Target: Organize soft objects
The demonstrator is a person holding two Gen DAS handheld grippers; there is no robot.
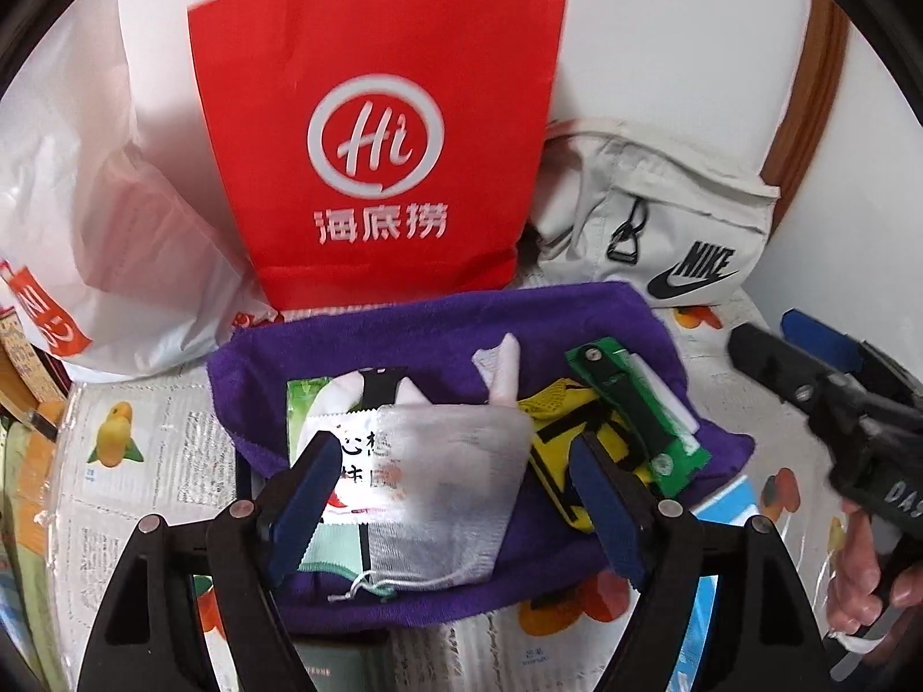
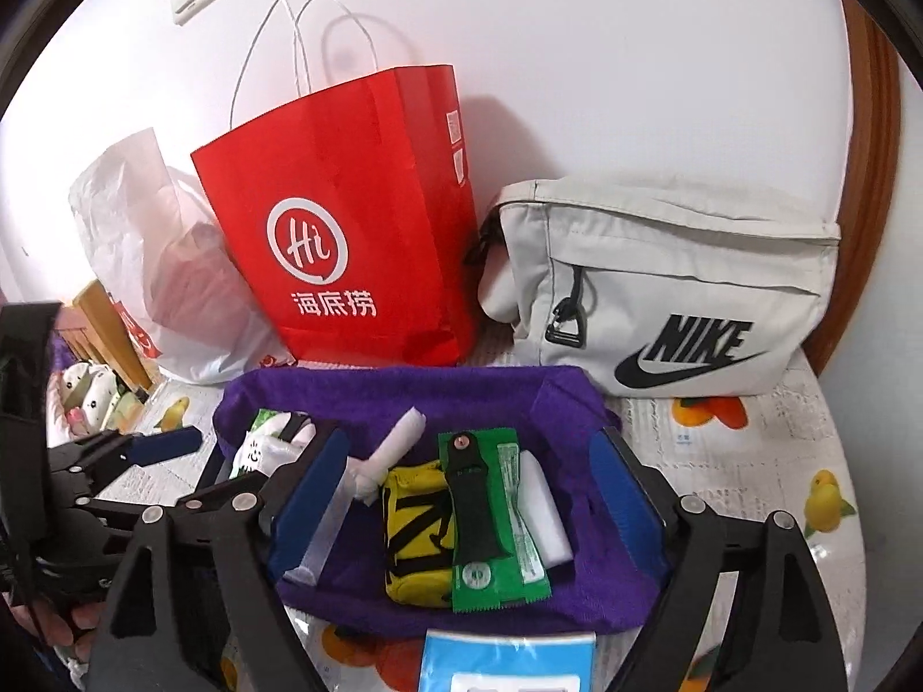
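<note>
Both grippers, left gripper [image 1: 450,496] and right gripper [image 2: 467,496], released, holding nothing above the purple towel [image 2: 381,392] pile near the red bag [image 2: 346,230]; next grab: pinch one soft item cleanly, not the towel.

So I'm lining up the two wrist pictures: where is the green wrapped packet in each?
Left wrist: green packet lies right of centre on the purple towel, beside the yellow pouch.
Right wrist: green packet lies at lower centre on the purple towel, right of the yellow pouch.
Shared landmark: red paper bag standing behind the towel.
</note>
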